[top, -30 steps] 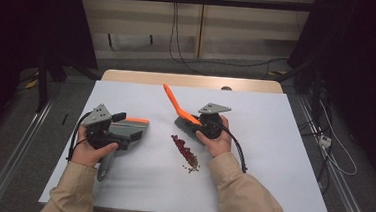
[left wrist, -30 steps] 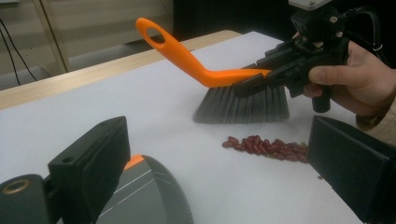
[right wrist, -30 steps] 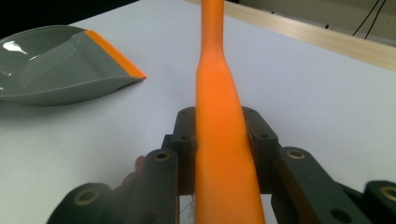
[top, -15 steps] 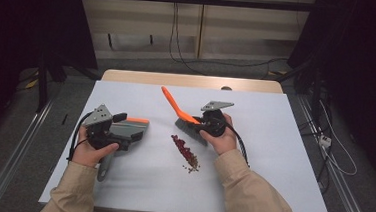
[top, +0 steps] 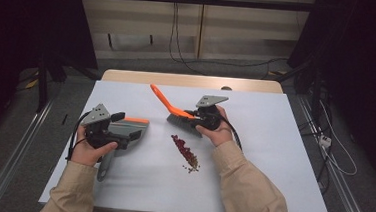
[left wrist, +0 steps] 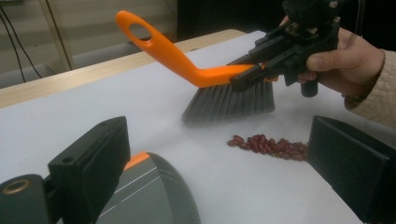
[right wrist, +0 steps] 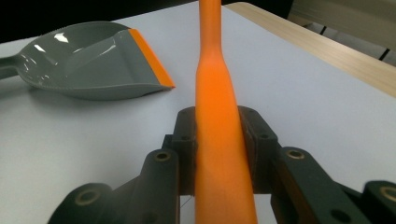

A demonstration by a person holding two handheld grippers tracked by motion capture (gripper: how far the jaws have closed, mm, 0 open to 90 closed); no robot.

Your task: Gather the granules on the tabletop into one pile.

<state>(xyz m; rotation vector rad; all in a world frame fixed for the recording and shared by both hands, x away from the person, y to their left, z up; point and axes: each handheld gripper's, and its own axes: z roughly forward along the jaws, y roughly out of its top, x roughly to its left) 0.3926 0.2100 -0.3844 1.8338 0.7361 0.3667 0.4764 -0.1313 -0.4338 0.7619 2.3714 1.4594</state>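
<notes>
An orange-handled brush [top: 164,98] with grey bristles is tilted over the white table, and my right gripper [top: 191,115] is shut on its handle [right wrist: 212,84]. In the left gripper view the bristles [left wrist: 229,100] touch the table just behind a small line of red beans [left wrist: 271,145]. The beans [top: 185,151] lie near the middle, in front of the brush. A grey dustpan [top: 136,130] with an orange lip lies flat on the left. My left gripper [top: 124,130] hovers over its rear, jaws wide apart and the right one over bare table.
The white table [top: 272,157] has bare surface on its right half and along the front edge. A wooden strip [top: 192,81] runs along its far edge. Cables [top: 333,151] hang off the right side near dark stands.
The brush and my right gripper have shifted slightly to the left. The left hand, dustpan and beans have stayed put.
</notes>
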